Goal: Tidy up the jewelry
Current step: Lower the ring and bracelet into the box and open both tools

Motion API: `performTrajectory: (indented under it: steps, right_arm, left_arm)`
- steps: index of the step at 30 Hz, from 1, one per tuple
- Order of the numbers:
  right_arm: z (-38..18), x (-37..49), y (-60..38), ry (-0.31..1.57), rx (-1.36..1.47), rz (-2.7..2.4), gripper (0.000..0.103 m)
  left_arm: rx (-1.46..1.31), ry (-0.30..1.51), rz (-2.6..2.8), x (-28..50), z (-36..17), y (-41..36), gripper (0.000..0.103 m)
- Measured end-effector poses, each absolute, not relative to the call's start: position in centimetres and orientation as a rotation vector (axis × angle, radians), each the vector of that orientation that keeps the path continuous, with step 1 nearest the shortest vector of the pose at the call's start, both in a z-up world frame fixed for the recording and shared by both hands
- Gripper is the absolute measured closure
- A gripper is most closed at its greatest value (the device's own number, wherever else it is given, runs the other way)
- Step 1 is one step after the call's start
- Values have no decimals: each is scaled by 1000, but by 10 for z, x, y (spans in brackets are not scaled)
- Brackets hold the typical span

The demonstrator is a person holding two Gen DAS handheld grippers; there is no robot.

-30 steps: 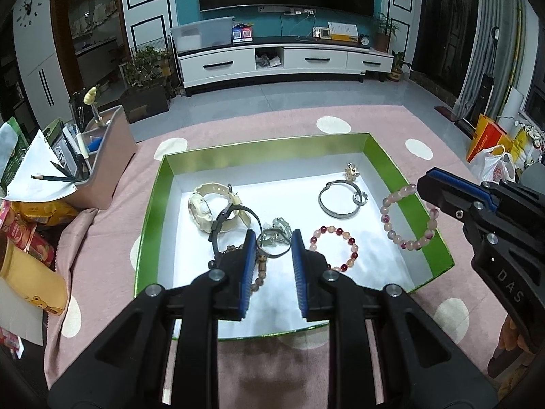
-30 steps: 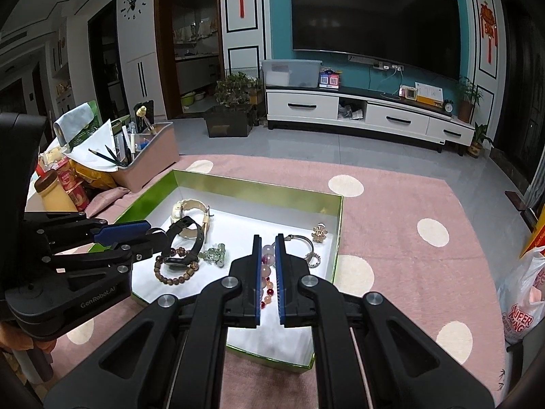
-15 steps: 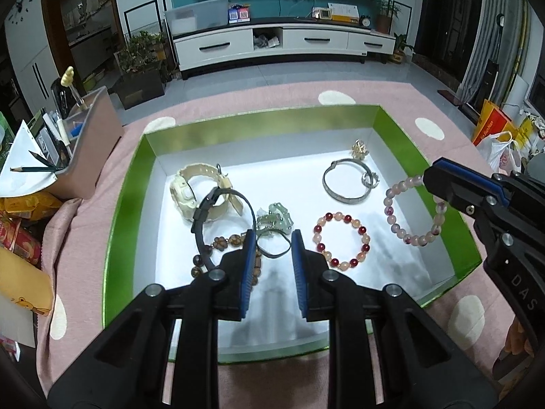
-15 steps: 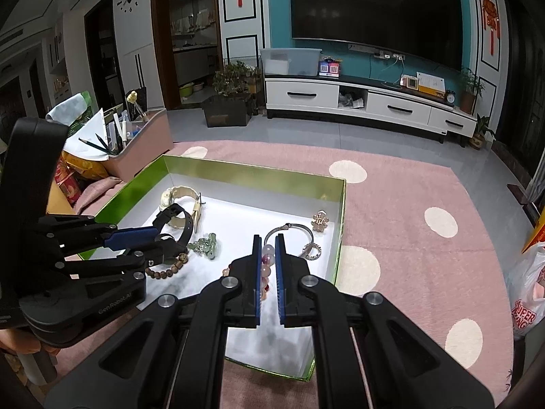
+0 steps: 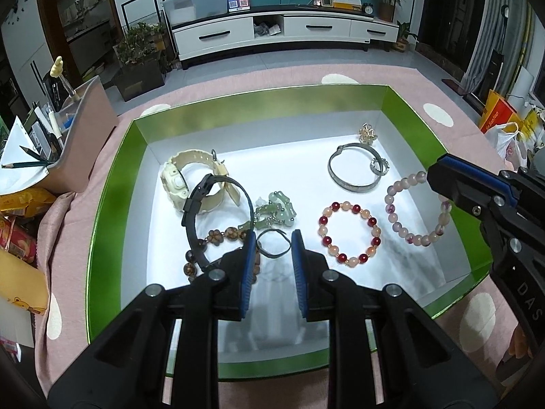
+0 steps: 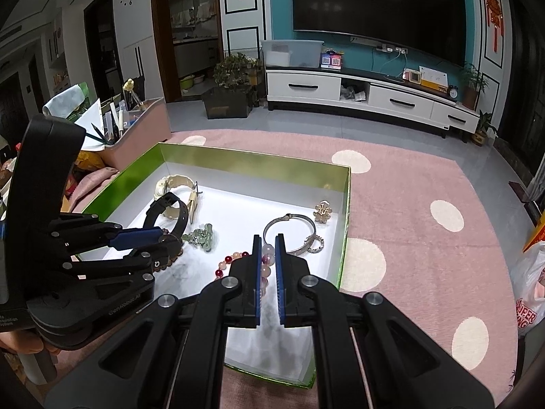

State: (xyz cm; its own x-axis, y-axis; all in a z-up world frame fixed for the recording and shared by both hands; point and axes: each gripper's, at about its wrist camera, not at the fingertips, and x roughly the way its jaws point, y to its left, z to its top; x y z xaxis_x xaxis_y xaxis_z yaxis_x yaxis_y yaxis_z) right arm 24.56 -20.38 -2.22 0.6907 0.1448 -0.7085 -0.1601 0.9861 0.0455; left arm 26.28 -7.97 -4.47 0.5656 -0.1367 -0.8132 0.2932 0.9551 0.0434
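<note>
A green box (image 5: 112,184) with a white floor holds jewelry: a cream watch (image 5: 177,184), a black band (image 5: 197,204), a brown bead bracelet (image 5: 218,235), a green jade piece (image 5: 276,209), a thin dark ring (image 5: 272,243), a red-and-peach bead bracelet (image 5: 349,233), a pale pink bead bracelet (image 5: 395,211), a silver bangle (image 5: 354,170) and a gold charm (image 5: 366,133). My left gripper (image 5: 272,245) is open, low over the box, with the dark ring between its fingertips. My right gripper (image 6: 265,248) is slightly open above the pale pink bracelet (image 6: 267,255).
The box (image 6: 344,225) sits on a pink cloth with white dots (image 6: 425,238). A pink organizer with pens (image 5: 85,129) stands at the left, snack packets (image 5: 20,238) beside it. Bags (image 5: 504,126) lie at the right. A TV cabinet (image 6: 357,95) is far behind.
My left gripper has moved forward and down into the box, bringing its fingertips around the dark ring. The right gripper has drifted slightly lower over the pink bracelet.
</note>
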Motion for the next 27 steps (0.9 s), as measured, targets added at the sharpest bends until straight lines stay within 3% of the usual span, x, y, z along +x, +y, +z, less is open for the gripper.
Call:
performTrajectory:
  steps: [27]
  right_arm:
    - [-33,247,-204,814,-25,167,96]
  left_arm:
    - [196,956,-242,267,-55,-76,82]
